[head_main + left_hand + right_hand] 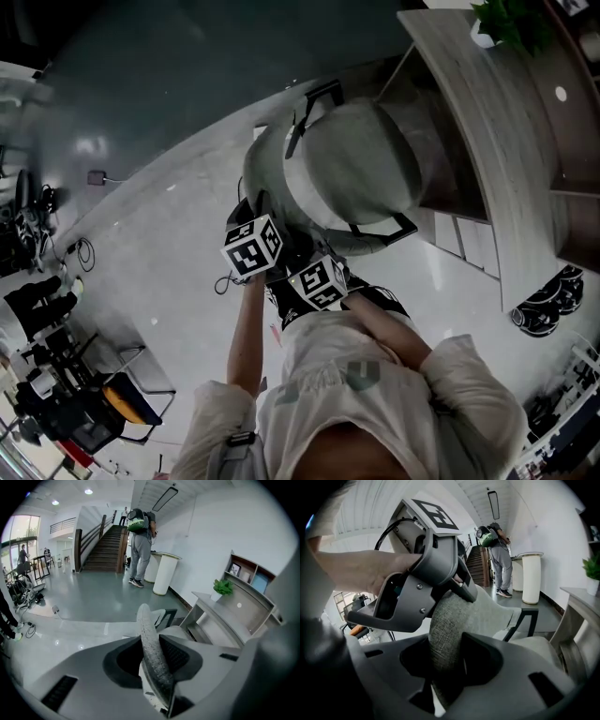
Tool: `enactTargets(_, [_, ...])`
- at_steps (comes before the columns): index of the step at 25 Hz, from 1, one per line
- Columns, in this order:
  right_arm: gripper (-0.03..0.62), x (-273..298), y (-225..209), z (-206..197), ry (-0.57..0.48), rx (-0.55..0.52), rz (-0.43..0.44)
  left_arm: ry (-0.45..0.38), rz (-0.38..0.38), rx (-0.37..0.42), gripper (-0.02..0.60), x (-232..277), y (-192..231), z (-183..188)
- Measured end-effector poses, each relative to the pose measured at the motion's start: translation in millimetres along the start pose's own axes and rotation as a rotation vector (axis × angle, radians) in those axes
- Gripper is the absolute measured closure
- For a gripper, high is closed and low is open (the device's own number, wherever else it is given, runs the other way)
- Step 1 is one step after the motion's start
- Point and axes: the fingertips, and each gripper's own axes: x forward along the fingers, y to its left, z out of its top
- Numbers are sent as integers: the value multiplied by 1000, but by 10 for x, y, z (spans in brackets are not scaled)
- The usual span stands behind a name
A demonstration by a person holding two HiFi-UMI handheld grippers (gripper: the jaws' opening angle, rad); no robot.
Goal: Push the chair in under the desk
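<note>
The grey upholstered chair (361,164) stands on the glossy floor (159,234) with its seat turned toward the wood-grain surface (487,131). The front of the seat sits at the mouth of the opening below that surface, while the back half and both black armrests are out in the open. How far the seat reaches in under the edge cannot be told from above.

Both grippers are at the top edge of the backrest (151,641), side by side and close together. The left gripper (153,660) has its jaws clamped on the thin fabric rim, which runs up between them and curves away toward the surface. The right gripper (446,665) is likewise closed on the rim (here the textured cloth fills the gap between its jaws), and its view shows the neighbouring gripper held by a hand (361,569) just to its left, marker cube on top.

A small green plant (511,21) stands on the far end of the surface. Farther off in the hall, a person with a green backpack (139,541) stands next to a white cylindrical stand (166,573), with a dark staircase (105,548) rising behind them.
</note>
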Motion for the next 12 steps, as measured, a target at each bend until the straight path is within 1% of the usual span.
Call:
enactTargets(4, [465, -175, -157, 94, -18, 16, -12, -30, -55, -1, 462, -13, -251, 111])
enactTargets(7, [474, -296, -258, 135, -56, 7, -50, -43, -88, 21, 453, -18, -432, 166])
enactTargets(9, [482, -340, -299, 149, -71, 1, -69, -47, -96, 30, 449, -16, -498, 191])
enactTargets(12, [484, -351, -308, 130, -68, 8, -68, -48, -91, 38, 449, -12, -518, 193])
